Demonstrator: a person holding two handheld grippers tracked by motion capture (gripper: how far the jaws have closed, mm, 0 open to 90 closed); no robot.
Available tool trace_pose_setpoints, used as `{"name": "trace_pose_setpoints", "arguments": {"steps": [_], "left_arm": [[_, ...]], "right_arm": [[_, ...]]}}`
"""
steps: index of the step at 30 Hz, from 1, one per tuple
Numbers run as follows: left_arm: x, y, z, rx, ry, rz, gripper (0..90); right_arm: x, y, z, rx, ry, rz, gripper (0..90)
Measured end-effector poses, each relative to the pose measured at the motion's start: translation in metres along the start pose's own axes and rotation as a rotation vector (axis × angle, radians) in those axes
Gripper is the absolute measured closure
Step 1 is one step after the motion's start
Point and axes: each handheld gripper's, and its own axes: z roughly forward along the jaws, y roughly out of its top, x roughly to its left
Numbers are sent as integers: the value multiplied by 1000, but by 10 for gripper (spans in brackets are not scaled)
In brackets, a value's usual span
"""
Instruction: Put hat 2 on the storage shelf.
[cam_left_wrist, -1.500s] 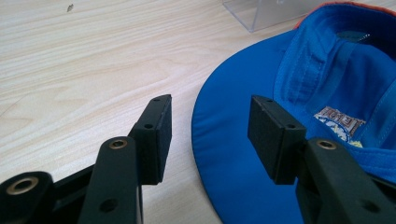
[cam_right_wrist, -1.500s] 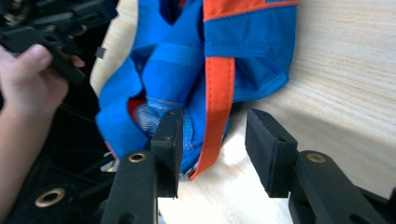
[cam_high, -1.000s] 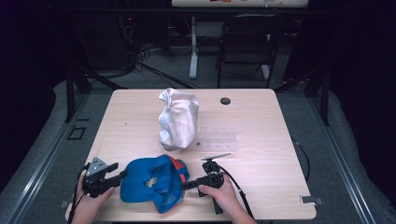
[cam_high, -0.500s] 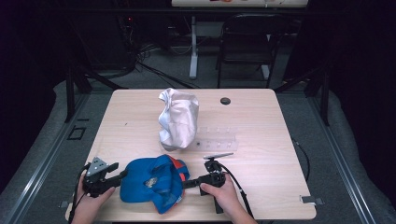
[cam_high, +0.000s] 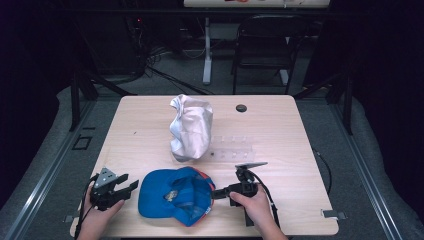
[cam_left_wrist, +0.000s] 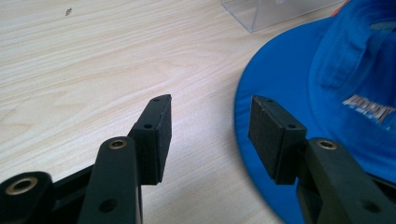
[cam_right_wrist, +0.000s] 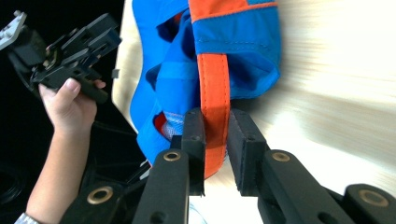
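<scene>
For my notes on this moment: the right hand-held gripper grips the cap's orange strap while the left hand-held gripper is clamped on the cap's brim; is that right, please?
Not quite. The left hand-held gripper is open beside the brim of the cap, holding nothing, as the left gripper view shows. The right hand-held gripper does grip the orange strap.

Dark room, grey floor (cam_high: 45, 150), black chair (cam_high: 261, 47) behind.

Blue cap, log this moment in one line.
right gripper shut on cap strap | left gripper open beside cap
</scene>
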Motion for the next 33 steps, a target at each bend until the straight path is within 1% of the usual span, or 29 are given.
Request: {"name": "trace_pose_setpoints", "arguments": {"steps": [1, 2, 3, 4, 5, 6, 7, 8, 9, 11, 12, 13, 14, 15, 16, 17, 18, 20, 21, 22, 24, 25, 26, 27, 28, 29, 30, 31, 33], "left_arm": [[0, 0, 0, 3, 1, 0, 501], [-1, 0, 1, -2, 1, 1, 501], [-1, 0, 2, -6, 2, 1, 501], [-1, 0, 2, -7, 1, 1, 500], [-1, 1, 3, -7, 0, 2, 500], [-1, 1, 3, -7, 0, 2, 500], [-1, 1, 3, -7, 0, 0, 500], [-1, 1, 3, 4, -4, 6, 500], [-1, 1, 3, 3, -4, 6, 500], [-1, 1, 3, 3, -5, 6, 500], [-1, 1, 3, 3, -5, 5, 500], [0, 1, 3, -1, -1, 5, 499], [0, 1, 3, -1, -1, 5, 500], [0, 1, 3, -2, -1, 1, 499], [0, 1, 3, -2, -1, 1, 499], [0, 1, 3, -3, -1, 1, 499], [0, 1, 3, -3, -1, 1, 499], [0, 0, 3, -5, -1, 1, 499], [0, 1, 3, -3, 0, 1, 499], [0, 1, 3, -3, 0, 2, 500], [0, 1, 3, -3, -1, 2, 499], [0, 1, 3, -2, -1, 6, 499], [0, 1, 3, -2, -1, 6, 500], [0, 1, 3, -2, -1, 6, 499], [0, 1, 3, -2, -1, 6, 499], [0, 0, 3, -3, 0, 2, 499], [0, 0, 3, -3, 0, 2, 499], [0, 0, 4, -6, 0, 1, 499], [0, 0, 4, -6, 0, 1, 499]], "right_arm": [[-4, 1, -7, -6, -3, -1, 776], [-6, 1, -10, -18, 16, 4, 775], [-8, 1, -12, -21, 24, 2, 774], [-9, 2, -15, -9, -1, -11, 774], [-10, 2, -12, -23, 26, -5, 773], [-10, 2, -12, -23, 26, -5, 773], [-11, 2, -11, -17, 20, -6, 773], [-15, 3, -6, -10, 8, 2, 773], [-17, 3, -4, 7, -7, 7, 777], [-19, 4, -2, 16, -6, 16, 778], [-21, 4, 1, 28, -9, 18, 754], [-22, 4, 2, 31, 2, 15, 741], [-22, 4, 2, 31, 2, 15, 741], [-23, 4, 4, 21, -24, 9, 704], [-23, 4, 4, 21, -24, 9, 704], [-24, 4, 4, 11, -36, -3, 673], [-24, 4, 5, 8, -42, -7, 664], [-27, 5, 7, 28, -21, -4, 646], [-27, 5, 7, 28, -21, -4, 646], [-28, 4, 9, 40, -20, -9, 642], [-27, 3, 11, 41, -20, -7, 640], [-27, 3, 14, 48, 4, -14, 643], [-27, 4, 14, 51, 15, -21, 646], [-25, 4, 14, 43, 22, -15, 651], [-24, 4, 13, 46, 33, -29, 651], [-23, 4, 12, 32, 51, -22, 651], [-23, 4, 12, 32, 51, -22, 651], [-22, 3, 8, 20, 85, -25, 658], [-21, 3, 6, 18, 93, -35, 664]]}}
